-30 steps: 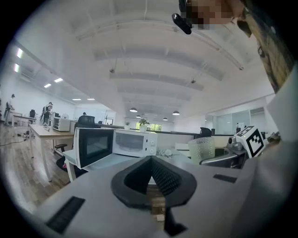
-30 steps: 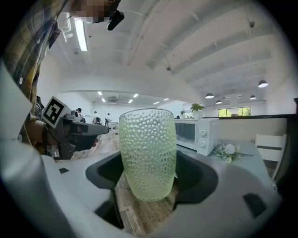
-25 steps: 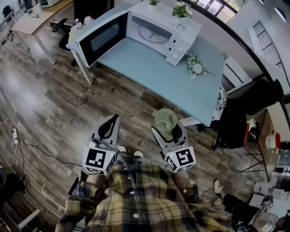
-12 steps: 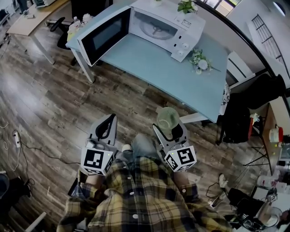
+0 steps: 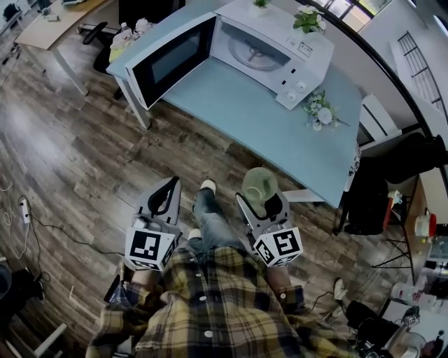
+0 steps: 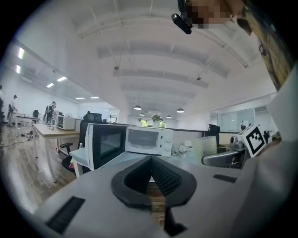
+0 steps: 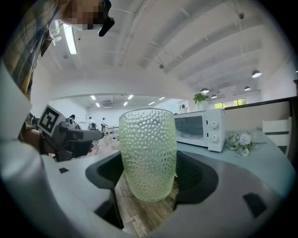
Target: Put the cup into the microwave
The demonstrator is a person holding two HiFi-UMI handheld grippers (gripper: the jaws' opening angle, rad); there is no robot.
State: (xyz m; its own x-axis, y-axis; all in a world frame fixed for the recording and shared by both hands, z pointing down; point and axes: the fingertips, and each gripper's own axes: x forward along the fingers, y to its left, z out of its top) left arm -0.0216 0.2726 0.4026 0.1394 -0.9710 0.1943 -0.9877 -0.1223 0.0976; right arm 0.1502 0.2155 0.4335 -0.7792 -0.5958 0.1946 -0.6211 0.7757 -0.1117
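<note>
Wood-plank floor (image 5: 84,140) filling the left and lower frame of the head view. Across the upper middle, one pale blue counter (image 5: 266,119). At its top end, one white microwave (image 5: 280,56), door (image 5: 171,59) swung wide open to the left, round glass plate showing inside.

Down at lower centre, two grippers side by side over the floor. Left gripper (image 5: 166,192): jaws pressed together, nothing between them. Right gripper (image 5: 260,201): jaws pinching the one cup (image 5: 257,183).

And what a cup: pale green see-through glass, dimpled all over, upright, wide open mouth, well apart from the microwave.

Right of the microwave on the counter, one small bunch of white flowers (image 5: 320,113). On the microwave's top, two small green plants (image 5: 309,17).
</note>
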